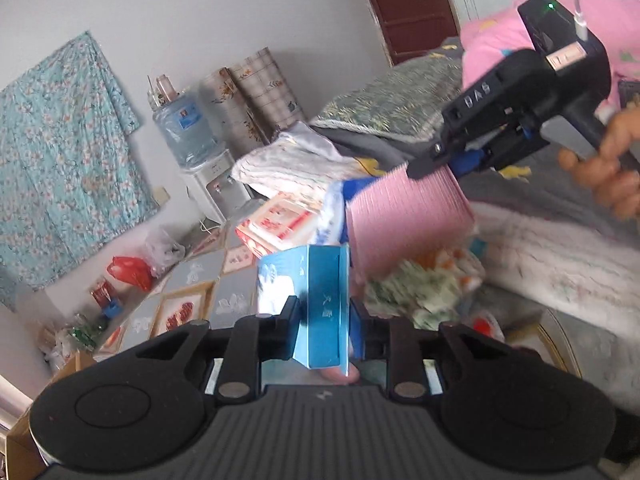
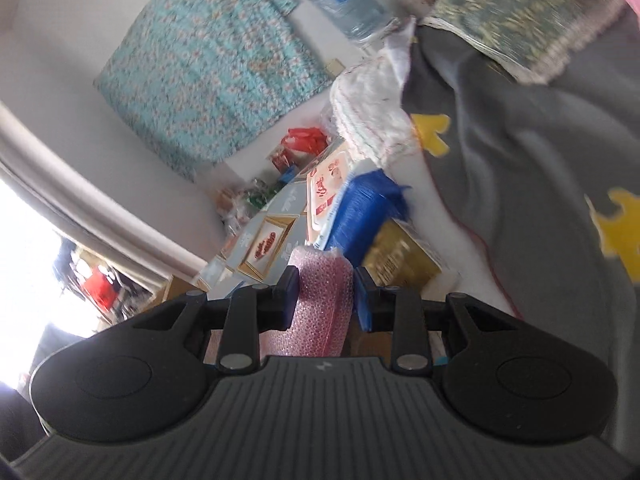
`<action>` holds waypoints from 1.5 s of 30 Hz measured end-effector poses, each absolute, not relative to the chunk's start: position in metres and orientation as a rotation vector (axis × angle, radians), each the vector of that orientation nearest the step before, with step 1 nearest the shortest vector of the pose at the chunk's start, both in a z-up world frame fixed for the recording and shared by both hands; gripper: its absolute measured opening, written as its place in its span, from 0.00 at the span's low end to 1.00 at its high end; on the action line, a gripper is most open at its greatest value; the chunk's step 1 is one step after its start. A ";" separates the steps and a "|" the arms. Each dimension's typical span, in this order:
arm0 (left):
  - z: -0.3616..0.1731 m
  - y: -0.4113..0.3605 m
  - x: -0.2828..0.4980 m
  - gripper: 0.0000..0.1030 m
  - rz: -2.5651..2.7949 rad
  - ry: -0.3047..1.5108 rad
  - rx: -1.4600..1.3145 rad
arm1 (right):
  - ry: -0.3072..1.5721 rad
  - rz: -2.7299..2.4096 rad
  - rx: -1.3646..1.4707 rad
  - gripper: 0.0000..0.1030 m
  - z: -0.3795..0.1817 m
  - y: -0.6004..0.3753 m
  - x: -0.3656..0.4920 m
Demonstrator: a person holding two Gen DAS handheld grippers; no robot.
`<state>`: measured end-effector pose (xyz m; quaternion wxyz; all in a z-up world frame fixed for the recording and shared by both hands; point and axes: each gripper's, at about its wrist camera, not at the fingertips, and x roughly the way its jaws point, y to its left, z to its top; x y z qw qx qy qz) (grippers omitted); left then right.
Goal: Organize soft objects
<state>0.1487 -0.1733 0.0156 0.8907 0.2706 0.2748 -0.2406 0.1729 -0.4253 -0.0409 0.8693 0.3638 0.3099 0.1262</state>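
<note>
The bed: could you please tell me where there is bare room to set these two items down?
Free: the grey blanket between the green patterned pillow and its yellow shapes. Crowded: the bed edge, with the white folded towel, blue pack and gold box.

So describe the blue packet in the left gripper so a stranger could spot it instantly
Start at the bed with the grey blanket, then drop to the left hand-held gripper in the foreground. Shut between its fingers is a flat blue packet with white lettering, unlike the pink ribbed pack beside it.

walls: white (image 1: 168, 12) | door: dark red (image 1: 408, 4) | floral cloth (image 1: 60, 152) hung on wall | window: bright (image 2: 24, 248)
</note>
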 end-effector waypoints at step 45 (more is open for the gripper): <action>-0.063 -0.116 0.134 0.78 -0.469 0.762 -0.028 | 0.913 0.363 0.247 0.90 -0.024 -0.388 0.229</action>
